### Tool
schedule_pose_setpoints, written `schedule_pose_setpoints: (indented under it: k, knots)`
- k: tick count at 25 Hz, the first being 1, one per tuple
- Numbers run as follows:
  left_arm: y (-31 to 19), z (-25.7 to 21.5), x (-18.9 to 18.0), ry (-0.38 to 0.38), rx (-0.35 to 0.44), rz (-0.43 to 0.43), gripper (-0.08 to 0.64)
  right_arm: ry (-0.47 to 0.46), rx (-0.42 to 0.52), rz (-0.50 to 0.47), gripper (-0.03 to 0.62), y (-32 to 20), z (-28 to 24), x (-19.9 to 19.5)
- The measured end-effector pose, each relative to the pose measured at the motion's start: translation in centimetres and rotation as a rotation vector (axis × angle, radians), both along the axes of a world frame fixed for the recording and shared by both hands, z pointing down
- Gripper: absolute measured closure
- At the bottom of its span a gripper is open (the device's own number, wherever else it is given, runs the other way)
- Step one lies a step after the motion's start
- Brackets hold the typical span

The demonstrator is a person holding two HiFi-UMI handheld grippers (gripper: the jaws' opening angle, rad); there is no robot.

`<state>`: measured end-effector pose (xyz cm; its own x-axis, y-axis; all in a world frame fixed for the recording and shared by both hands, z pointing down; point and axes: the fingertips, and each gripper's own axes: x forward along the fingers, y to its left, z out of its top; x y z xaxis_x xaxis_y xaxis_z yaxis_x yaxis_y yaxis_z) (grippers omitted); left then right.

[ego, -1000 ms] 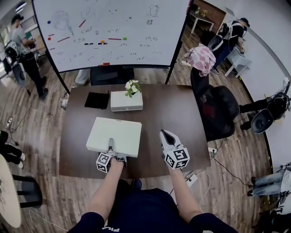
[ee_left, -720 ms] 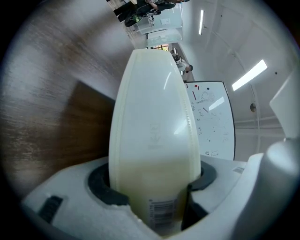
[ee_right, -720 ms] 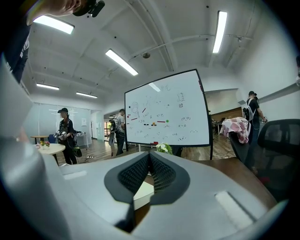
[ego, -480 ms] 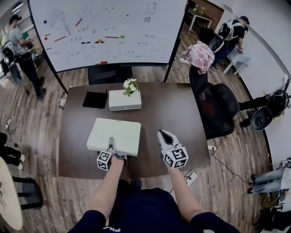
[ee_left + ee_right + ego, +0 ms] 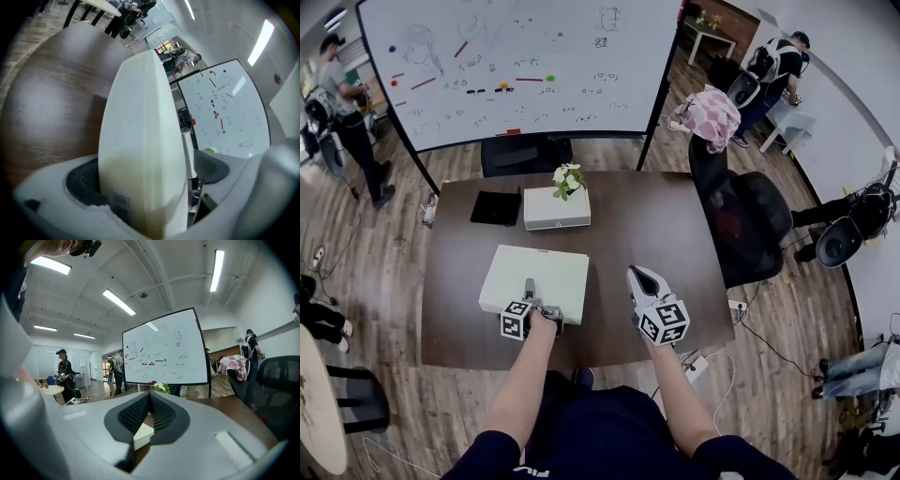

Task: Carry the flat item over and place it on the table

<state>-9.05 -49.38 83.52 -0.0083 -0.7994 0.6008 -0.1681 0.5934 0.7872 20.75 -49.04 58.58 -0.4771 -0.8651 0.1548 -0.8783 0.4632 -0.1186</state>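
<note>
The flat white item (image 5: 536,272) lies on the dark brown table (image 5: 647,220), near its front left. My left gripper (image 5: 529,287) is at the item's near edge. In the left gripper view the item (image 5: 140,136) stands edge-on between the jaws. My left gripper (image 5: 146,180) is opening: the right pad (image 5: 212,168) stands clear of the item, and the left pad (image 5: 83,180) is close beside it. My right gripper (image 5: 639,279) hovers over bare table to the item's right. The right gripper (image 5: 149,403) is shut with nothing in it.
A white box with a small flowering plant (image 5: 557,208) and a black flat pad (image 5: 497,206) sit at the table's far side. A whiteboard (image 5: 516,66) stands behind it. A black chair (image 5: 752,230) is to the right. People stand at far left and far right.
The left gripper has shifted slightly forward over the table's front edge. The white item lies in about the same spot. The right gripper has hardly moved.
</note>
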Motion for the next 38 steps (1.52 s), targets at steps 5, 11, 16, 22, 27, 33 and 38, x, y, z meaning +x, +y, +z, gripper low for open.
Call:
schedule_pose_setpoints:
  k: [5, 11, 16, 22, 27, 33, 38]
  knots:
    - [2.6, 0.7, -1.0, -0.071, -0.162, -0.026, -0.04, -0.008, -0.002, -0.024, 0.584, 0.1, 0.1, -0.9]
    - [2.6, -1.7, -0.9, -0.09, -0.113, -0.002, -0.04, -0.006, 0.001, -0.043, 0.584, 0.3, 0.1, -1.3]
    - [1.7, -5.6, -0.5, -0.073, 0.032, 0.027, -0.04, -0.01, 0.011, -0.039, 0.584, 0.1, -0.3, -1.3]
    - [-0.9, -13.8, 1.0, 0.053, 0.353, 0.041, -0.038, -0.014, 0.024, -0.048, 0.584, 0.4, -1.0, -1.9]
    - [-2.1, -20.4, 2.3, 0.107, 0.608, 0.092, -0.034, -0.017, 0.027, -0.056, 0.584, 0.7, -1.0, -2.7]
    - [-1.6, -24.9, 3.2, -0.207, 0.758, 0.3, -0.028, -0.015, 0.024, -0.057, 0.584, 1.0, -1.0, -3.0]
    - [-0.4, -28.7, 5.4, -0.559, 0.858, 0.523, -0.028, -0.026, 0.013, -0.04, 0.584, 0.8, -0.8, -2.9]
